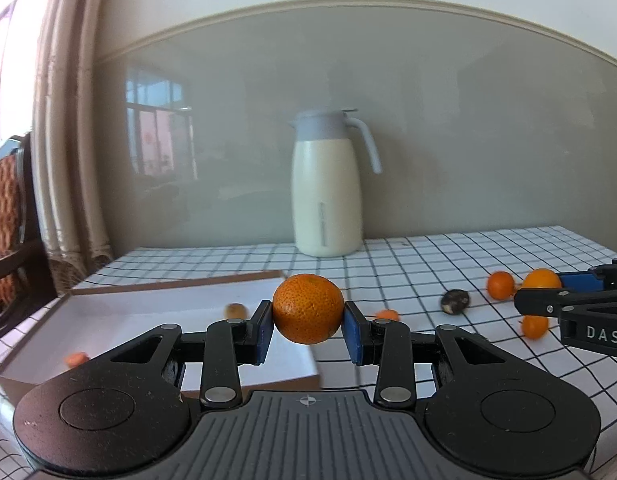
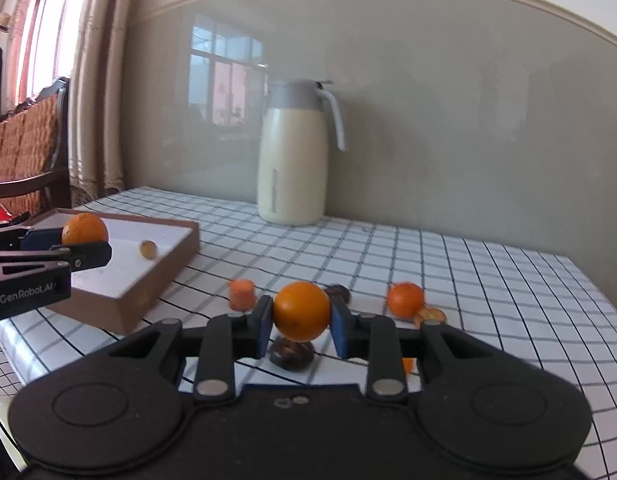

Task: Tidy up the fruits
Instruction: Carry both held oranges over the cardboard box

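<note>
Left gripper point(image 1: 307, 320): near level, tipped slightly down, clamped on mandarin point(image 1: 308, 309) above near edge of box point(image 1: 156, 320). Right gripper point(image 2: 301, 318): same tilt, clamped on orange point(image 2: 301, 311), right of box, above checked tablecloth point(image 2: 488, 280).

Each black gripper point(image 1: 307, 322) point(image 2: 301, 319) has blue pads, silver pivot screws and white lettering on its side.

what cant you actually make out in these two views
- Left wrist view: the small fruit inside the box is motion-blurred; its type is unclear.
- Right wrist view: the dark item on the tablecloth is partly hidden behind the right gripper and its orange.
</note>
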A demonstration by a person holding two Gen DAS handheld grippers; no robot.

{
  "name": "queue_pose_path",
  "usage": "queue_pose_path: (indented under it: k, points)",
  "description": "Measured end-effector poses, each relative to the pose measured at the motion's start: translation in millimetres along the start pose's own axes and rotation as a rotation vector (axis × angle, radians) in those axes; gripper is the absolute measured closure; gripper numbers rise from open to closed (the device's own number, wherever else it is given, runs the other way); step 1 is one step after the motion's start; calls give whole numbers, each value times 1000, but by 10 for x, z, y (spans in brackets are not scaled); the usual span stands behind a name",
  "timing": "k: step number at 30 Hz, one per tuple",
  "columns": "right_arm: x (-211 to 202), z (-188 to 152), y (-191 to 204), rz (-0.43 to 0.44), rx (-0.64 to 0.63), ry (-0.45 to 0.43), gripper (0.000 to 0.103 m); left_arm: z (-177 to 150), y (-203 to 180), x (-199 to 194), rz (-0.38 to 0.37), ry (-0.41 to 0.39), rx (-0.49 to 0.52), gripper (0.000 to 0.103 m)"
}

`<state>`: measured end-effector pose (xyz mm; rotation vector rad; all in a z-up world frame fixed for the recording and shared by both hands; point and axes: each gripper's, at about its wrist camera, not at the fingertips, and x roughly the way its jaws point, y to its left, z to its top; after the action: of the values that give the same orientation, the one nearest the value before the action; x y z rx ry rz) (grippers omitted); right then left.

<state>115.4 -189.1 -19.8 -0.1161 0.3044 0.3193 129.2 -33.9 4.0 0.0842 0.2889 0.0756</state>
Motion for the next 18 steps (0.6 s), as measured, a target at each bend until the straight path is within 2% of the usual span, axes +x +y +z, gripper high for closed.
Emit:
queue_pose_path:
  k: [13, 18]
  points:
    - [-67, 227, 537, 132, -46, -112, 81, -42, 511, -189, 96, -23, -39, 66]
    - [22, 303, 730, 174, -62, -119, 81, -72, 691, -232, 131, -22, -62, 66]
